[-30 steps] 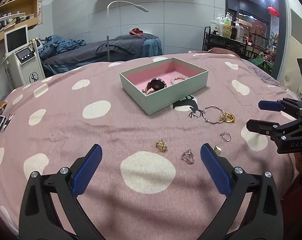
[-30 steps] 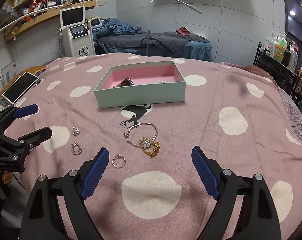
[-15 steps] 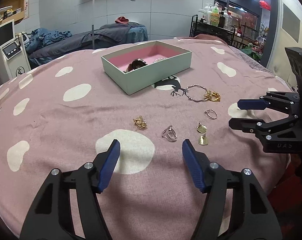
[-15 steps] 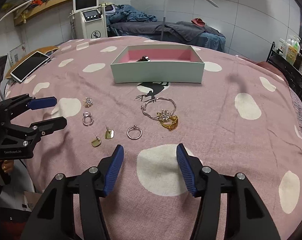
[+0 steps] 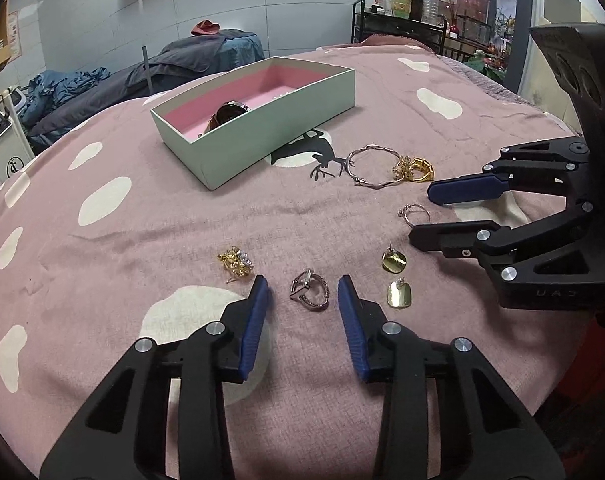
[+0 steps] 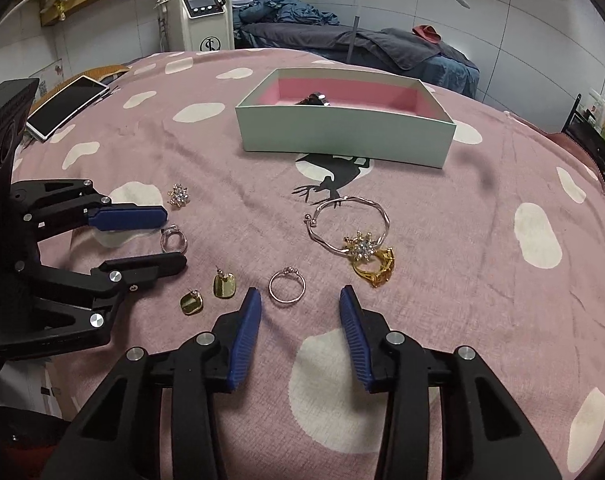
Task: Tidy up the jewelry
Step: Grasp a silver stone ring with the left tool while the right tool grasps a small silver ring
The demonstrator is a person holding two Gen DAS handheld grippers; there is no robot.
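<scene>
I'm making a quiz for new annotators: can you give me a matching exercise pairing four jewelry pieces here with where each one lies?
Things:
1. watch
2. silver crossover ring
3. thin band ring
4. silver bangle

Places:
A. on the cloth, touching a gold ring
B. between the open fingers of the right gripper
C. inside the mint box
D. between the open fingers of the left gripper

Pairs: 1-C, 2-D, 3-B, 4-A

Three rings (image 6: 287,291), four earrings (image 6: 224,285), one bangle (image 6: 344,220), one box (image 6: 342,128).
</scene>
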